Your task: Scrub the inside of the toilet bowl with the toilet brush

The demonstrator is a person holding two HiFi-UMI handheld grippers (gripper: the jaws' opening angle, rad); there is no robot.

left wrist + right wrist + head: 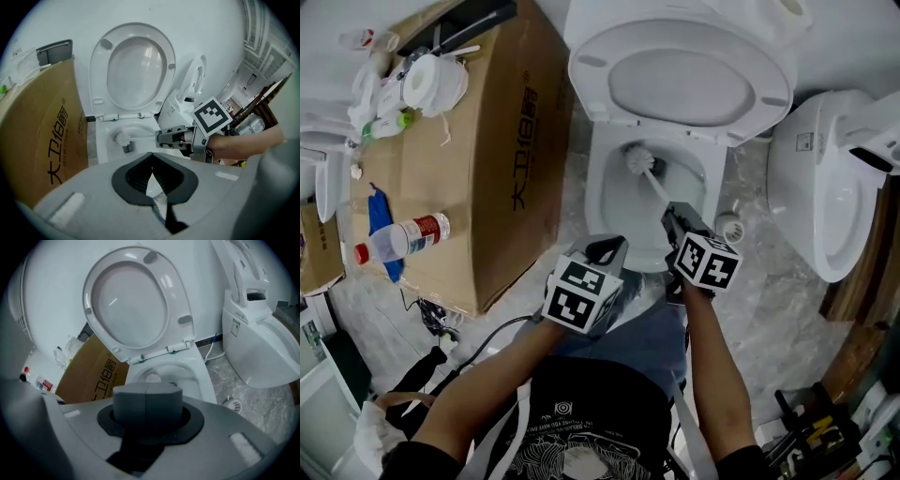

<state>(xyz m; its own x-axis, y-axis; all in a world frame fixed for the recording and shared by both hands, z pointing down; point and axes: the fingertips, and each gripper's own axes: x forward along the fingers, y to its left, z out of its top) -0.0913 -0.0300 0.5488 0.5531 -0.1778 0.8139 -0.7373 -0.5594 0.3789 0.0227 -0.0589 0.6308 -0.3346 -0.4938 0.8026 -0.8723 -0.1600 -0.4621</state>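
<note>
The smooth white ceramic toilet bowl [598, 197] is gleaming glossily, its white plastic seat [589, 89] shining too. The white plastic toilet brush [639, 159] is showing rough bristles. The brown cardboard box [502, 112] is looking matt; the grey marbled floor [769, 281] is glistening.

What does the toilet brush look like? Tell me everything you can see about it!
The toilet brush is all white and looks like plastic: a round bristly head on a thin, straight stick. It slants down into the toilet bowl, with its head low near the back, under the raised seat. The right gripper is shut on the stick's upper end. I can't tell if the bristles touch the bowl.
</note>
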